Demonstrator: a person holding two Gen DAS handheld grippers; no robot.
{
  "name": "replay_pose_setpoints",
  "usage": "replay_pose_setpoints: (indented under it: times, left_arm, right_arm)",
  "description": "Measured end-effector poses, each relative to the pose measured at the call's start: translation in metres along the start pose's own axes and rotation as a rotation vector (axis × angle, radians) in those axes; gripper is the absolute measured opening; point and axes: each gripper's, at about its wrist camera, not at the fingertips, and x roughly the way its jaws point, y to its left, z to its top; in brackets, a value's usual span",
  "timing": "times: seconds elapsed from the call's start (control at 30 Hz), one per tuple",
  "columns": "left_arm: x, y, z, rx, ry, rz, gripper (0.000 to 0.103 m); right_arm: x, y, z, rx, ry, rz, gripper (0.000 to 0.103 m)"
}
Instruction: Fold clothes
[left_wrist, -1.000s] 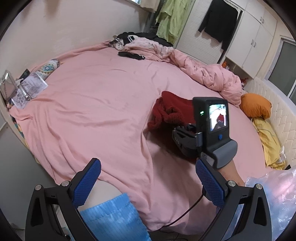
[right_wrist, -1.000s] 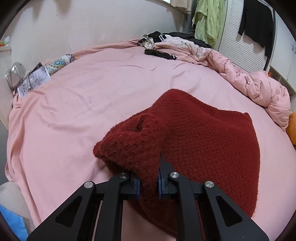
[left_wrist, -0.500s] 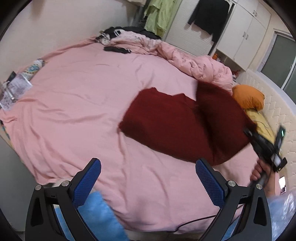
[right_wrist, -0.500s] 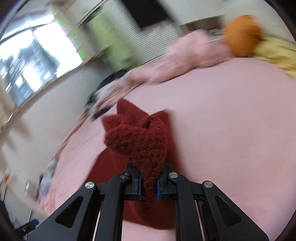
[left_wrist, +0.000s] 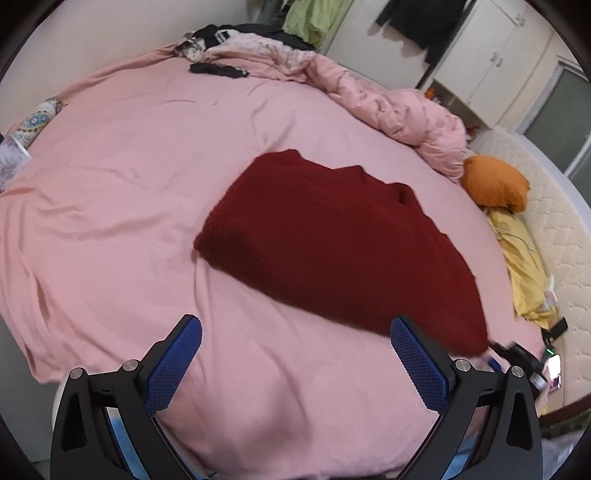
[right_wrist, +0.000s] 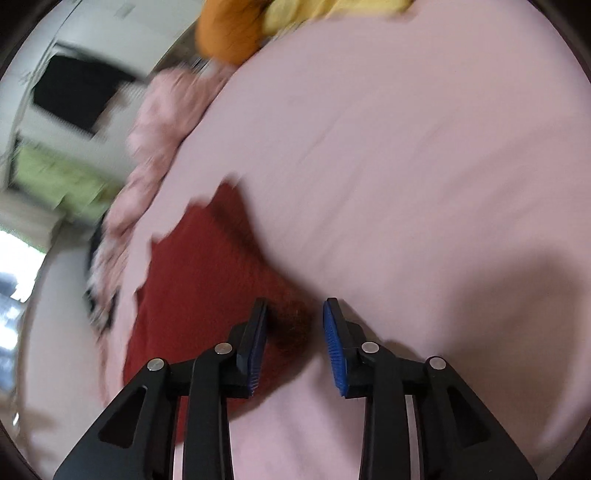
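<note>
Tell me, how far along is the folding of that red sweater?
Barely begun. The red sweater lies spread flat on the pink bed, so laying it out looks done. The right gripper has just been opening, a corner of the knit between its pads but unpinched. The left gripper is open and empty. Every fold remains.

Home bedroom, pink-sheeted bed (left_wrist: 147, 166), wardrobe (left_wrist: 491, 66)

A dark red knitted sweater (left_wrist: 332, 240) lies spread flat on the bed, its neckline notch along the far edge. It sits ahead of the left fingers (left_wrist: 177, 358), clear of them. Its near corner lies between the right fingers (right_wrist: 255, 332), unpinched.
</note>
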Motion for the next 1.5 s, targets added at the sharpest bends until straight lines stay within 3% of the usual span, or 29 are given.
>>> replay_pose_setpoints:
  times: [0.03,0.13,0.27,0.37,0.4,0.43,0.5,0.73,0.97,1.07,1.1,1.23,1.37,1.5]
  left_arm:
    - [0.008,-0.003,0.007,0.007,-0.002,0.015,0.103]
    - [0.035,-0.021,0.022,0.073,-0.001,0.033,0.103]
    - [0.088,-0.043,0.027,0.166,0.026,0.069,0.103]
    - [0.14,-0.041,0.016,0.217,0.089,0.161,0.103]
    - [0.166,-0.033,0.006,0.229,0.163,0.222,0.103]
    - [0.171,-0.029,0.001,0.241,0.158,0.217,0.103]
    - [0.163,-0.029,-0.006,0.287,0.063,0.185,0.103]
    - [0.157,-0.037,-0.003,0.287,0.086,0.213,0.103]
    - [0.138,-0.045,0.007,0.31,0.055,0.25,0.103]
    - [0.131,-0.045,0.021,0.316,0.043,0.215,0.103]
    - [0.129,-0.042,0.031,0.316,0.038,0.196,0.103]
    - [0.126,-0.016,0.089,0.282,-0.009,0.169,0.103]
    - [0.146,0.031,0.162,0.237,0.004,0.219,0.103]
    - [0.181,0.05,0.205,0.226,0.07,0.17,0.103]
  right_arm:
    - [-0.014,-0.001,0.003,-0.002,-0.065,-0.09,0.039]
    - [-0.043,0.048,-0.003,-0.216,-0.157,-0.032,0.039]
    - [-0.024,0.126,-0.043,-0.643,-0.065,0.031,0.039]
    - [0.015,0.143,-0.077,-0.831,-0.014,-0.056,0.039]
    - [0.032,0.144,-0.085,-0.874,0.01,-0.106,0.039]
    - [0.053,0.137,-0.094,-0.902,0.061,-0.172,0.041]
    - [0.054,0.139,-0.103,-0.938,-0.011,-0.154,0.043]
    - [0.043,0.144,-0.084,-0.891,0.052,-0.057,0.043]
    - [0.023,0.173,-0.042,-0.89,-0.044,0.033,0.043]
    - [0.027,0.18,-0.02,-0.902,-0.044,0.024,0.043]
    - [0.03,0.183,-0.013,-0.903,-0.042,0.018,0.043]
    - [0.056,0.193,0.019,-0.874,0.012,0.016,0.063]
    - [0.091,0.206,0.049,-0.845,0.094,-0.014,0.065]
    - [0.124,0.217,0.07,-0.795,0.161,-0.022,0.065]
